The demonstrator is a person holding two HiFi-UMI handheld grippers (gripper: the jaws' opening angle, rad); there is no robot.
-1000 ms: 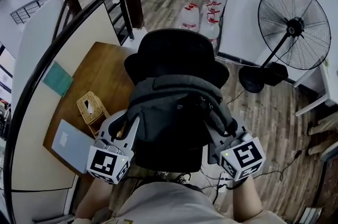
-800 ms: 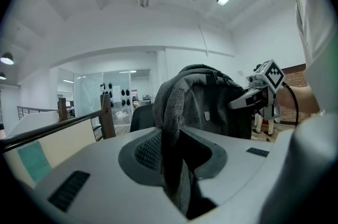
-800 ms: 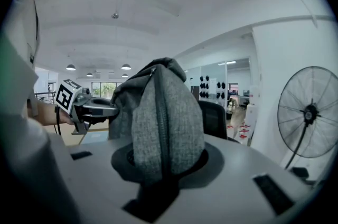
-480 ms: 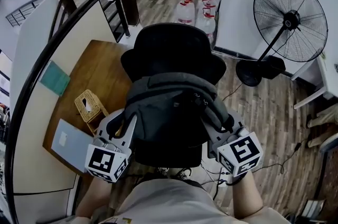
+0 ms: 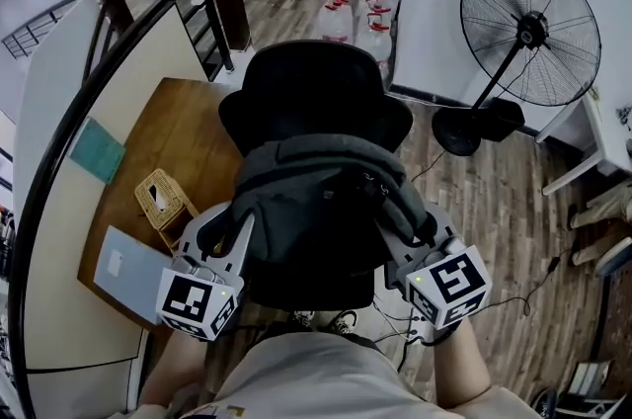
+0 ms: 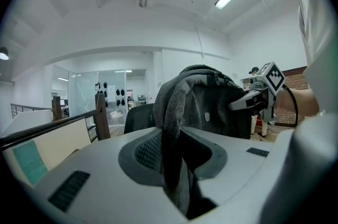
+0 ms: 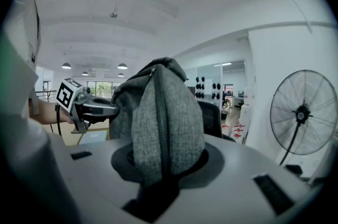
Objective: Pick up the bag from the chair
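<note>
Both grippers clamped, arms forward.
You held the left gripper [image 5: 238, 237] and right gripper [image 5: 399, 239] out before your chest, forearms reaching forward, each pair of jaws pinched on a fold of the bag [image 5: 318, 195].

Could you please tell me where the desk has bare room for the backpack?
The wooden desk is bare in its far half, between the teal notebook and the black chair. Nearer you it is crowded: the wicker tissue box and grey laptop sit close together.
</note>
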